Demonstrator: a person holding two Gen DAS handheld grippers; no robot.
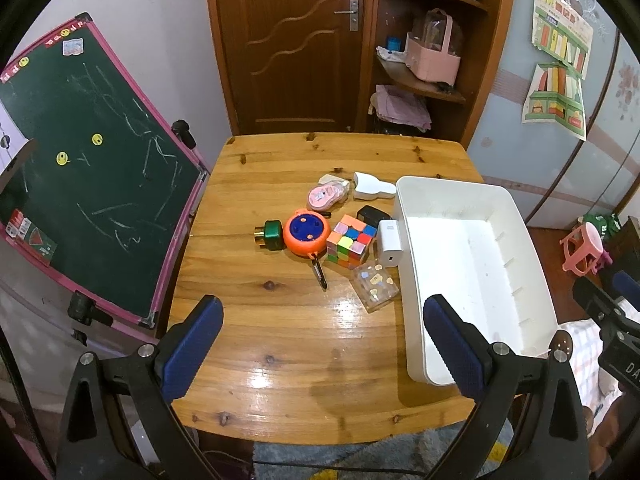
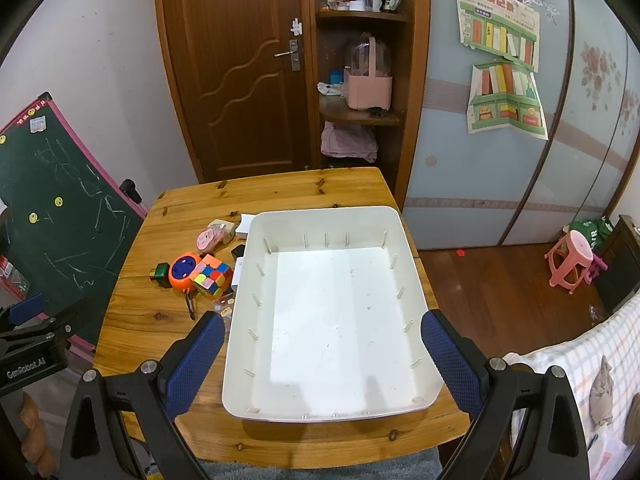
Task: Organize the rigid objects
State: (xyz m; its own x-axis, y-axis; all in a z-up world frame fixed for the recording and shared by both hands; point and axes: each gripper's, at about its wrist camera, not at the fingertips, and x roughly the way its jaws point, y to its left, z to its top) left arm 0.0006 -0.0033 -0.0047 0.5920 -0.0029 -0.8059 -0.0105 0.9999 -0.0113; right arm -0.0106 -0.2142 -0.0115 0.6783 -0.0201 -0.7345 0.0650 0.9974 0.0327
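An empty white bin [image 1: 472,264] [image 2: 332,320] sits on the right of the wooden table [image 1: 280,340] [image 2: 160,312]. Left of it lies a cluster: a colour cube [image 1: 351,246] [image 2: 213,276], an orange round toy with a blue top [image 1: 307,232] [image 2: 183,270], a small green box [image 1: 272,234] [image 2: 161,273], a white adapter [image 1: 389,243], a black block [image 1: 373,215], a clear box with stickers [image 1: 375,286], a pink oval case [image 1: 327,196] [image 2: 210,238] and a white flat piece [image 1: 372,187]. My left gripper [image 1: 323,338] is open, above the near table. My right gripper [image 2: 322,354] is open, over the bin's near end.
A green chalkboard [image 1: 92,168] leans by the table's left edge. A wooden door [image 1: 296,44] and corner shelves [image 1: 424,76] stand behind the table. A pink stool [image 2: 570,258] is on the floor at the right. A checked cloth [image 2: 580,364] lies near right.
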